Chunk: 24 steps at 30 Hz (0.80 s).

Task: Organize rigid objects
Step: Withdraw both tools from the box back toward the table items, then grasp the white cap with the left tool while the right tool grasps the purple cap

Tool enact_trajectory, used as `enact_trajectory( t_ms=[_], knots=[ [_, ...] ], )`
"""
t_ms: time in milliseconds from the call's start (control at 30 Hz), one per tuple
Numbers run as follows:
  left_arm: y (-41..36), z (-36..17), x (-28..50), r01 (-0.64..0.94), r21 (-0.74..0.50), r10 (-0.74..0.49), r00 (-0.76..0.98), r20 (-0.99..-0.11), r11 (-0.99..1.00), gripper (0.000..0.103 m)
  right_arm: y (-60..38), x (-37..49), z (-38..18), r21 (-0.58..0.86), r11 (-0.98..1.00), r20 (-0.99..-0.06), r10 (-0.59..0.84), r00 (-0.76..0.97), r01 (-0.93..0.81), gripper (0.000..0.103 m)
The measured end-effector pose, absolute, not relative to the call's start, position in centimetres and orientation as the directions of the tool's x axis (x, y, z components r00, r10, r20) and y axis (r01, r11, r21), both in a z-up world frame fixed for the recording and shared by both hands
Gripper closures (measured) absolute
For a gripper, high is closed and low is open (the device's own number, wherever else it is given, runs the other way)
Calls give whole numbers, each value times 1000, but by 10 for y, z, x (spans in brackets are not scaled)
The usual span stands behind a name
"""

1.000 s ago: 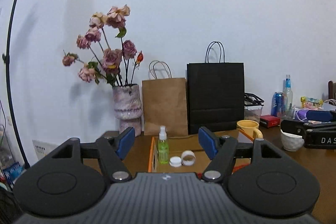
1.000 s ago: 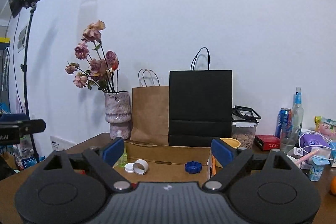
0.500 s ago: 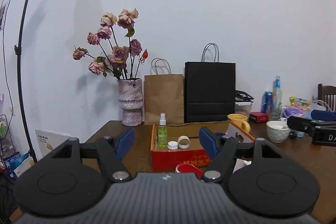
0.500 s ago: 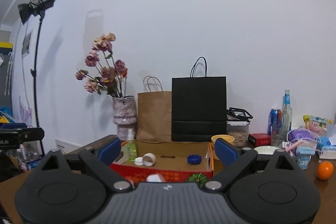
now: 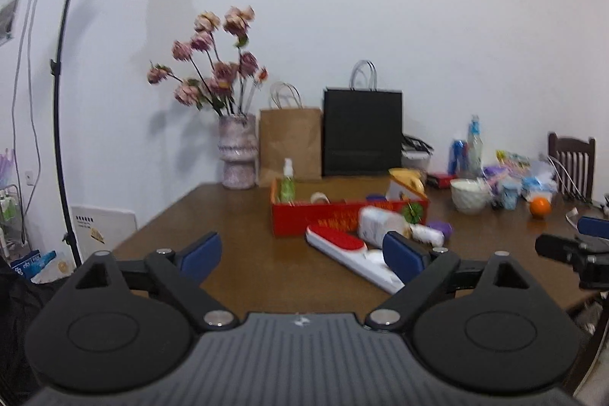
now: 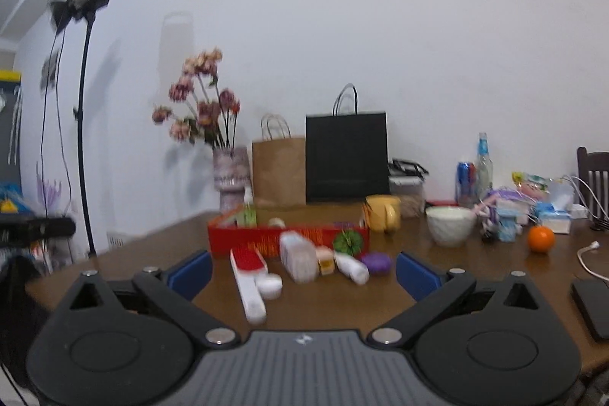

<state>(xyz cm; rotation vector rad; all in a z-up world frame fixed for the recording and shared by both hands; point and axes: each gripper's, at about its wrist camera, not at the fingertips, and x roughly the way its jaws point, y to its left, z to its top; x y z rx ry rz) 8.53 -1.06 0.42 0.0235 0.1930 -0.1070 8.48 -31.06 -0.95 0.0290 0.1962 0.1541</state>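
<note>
**Risk: clutter knocked on the approach**

Left wrist: left claw (image 5: 302, 252) has just been opening, jaws apart, nothing between them. Red-and-white brush (image 5: 348, 252) lies on the surface (image 5: 228, 215), in front of the red box (image 5: 304, 219), touching a white bottle (image 5: 380, 225). A low reach could shove both.

Right wrist: right claw (image 6: 302, 269) also just opened, apart, empty. Purple lid (image 6: 376, 262) and small bottle (image 6: 352, 267) lie close together; a wide grab could be fouled by neighbours. Blur makes contacts uncertain.
</note>
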Motion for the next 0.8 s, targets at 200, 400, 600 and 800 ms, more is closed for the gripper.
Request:
enact_trajectory(
  t_ms=[200, 400, 600, 800],
  knots=[
    [-23, -5, 87, 104, 44, -93, 975, -202, 994, 9, -313, 86, -11, 32, 990, -198, 141, 970, -138, 0],
    [-37, -20, 99, 135, 60, -115, 960, -254, 989, 8, -316, 100, -25, 57, 989, -242, 144, 960, -135, 1],
    [-51, -33, 137, 171, 37, -148, 924, -352, 985, 8, -323, 129, -41, 84, 989, -296, 144, 944, -125, 2],
    [-81, -33, 195, 223, 1, -205, 899, -387, 975, 20, -343, 175, -45, 116, 984, -329, 164, 930, -133, 10]
  ],
)
